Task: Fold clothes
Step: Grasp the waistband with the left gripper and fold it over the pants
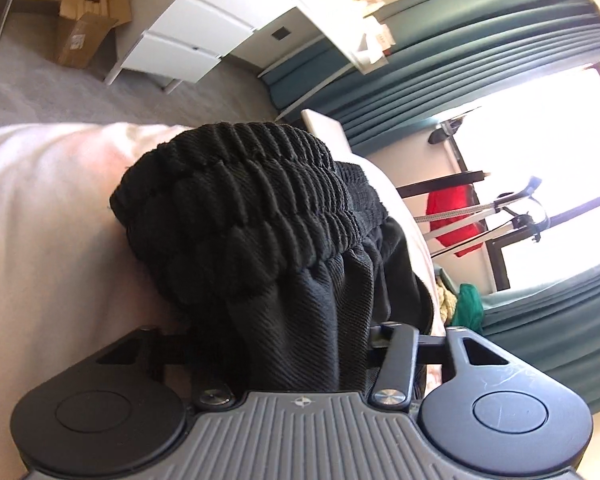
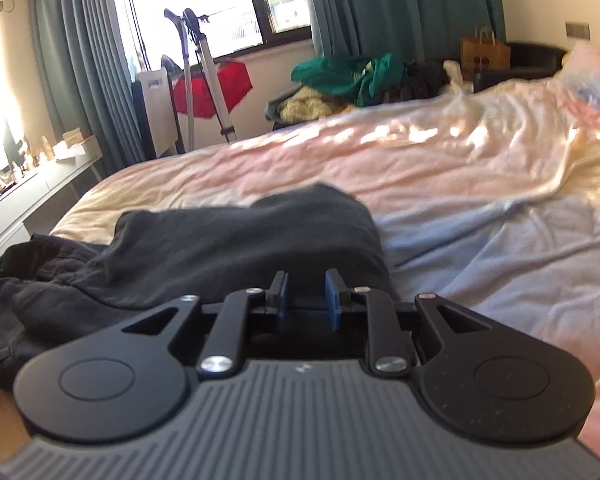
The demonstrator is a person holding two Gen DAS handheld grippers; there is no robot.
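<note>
The black trousers [image 1: 268, 240] lie bunched near the bed's [image 2: 480, 168] near left corner, on the pink and pale-blue blanket. In the left wrist view their ribbed elastic waistband [image 1: 236, 184] rises right in front of the camera, and the cloth below it fills the gap of the left gripper [image 1: 284, 352]. The fingers themselves are hidden under the fabric, so whether they press on it or only stand around it cannot be told. The right gripper [image 2: 306, 300] hovers over the grey-black cloth with its blue fingers [image 2: 332, 300] a little apart and nothing visibly pinched between them.

The main risk, as I judge it, is a thick or uneven bite on the left: the gathered waistband could be caught in several layers, so a lift would drag the whole heap instead of one edge, or the cloth could slip out. With the right fingers holding nothing, the trousers may twist when pulled. The garment sits close to the bed's edge, so a tug that way could slide it off.

Farther back, near the bed's far edge, sits a pile of green and yellow clothes [image 2: 340, 80], well apart. A white drawer unit [image 1: 188, 40] and a cardboard box [image 1: 88, 20] stand on the floor beyond, clear of the work.
</note>
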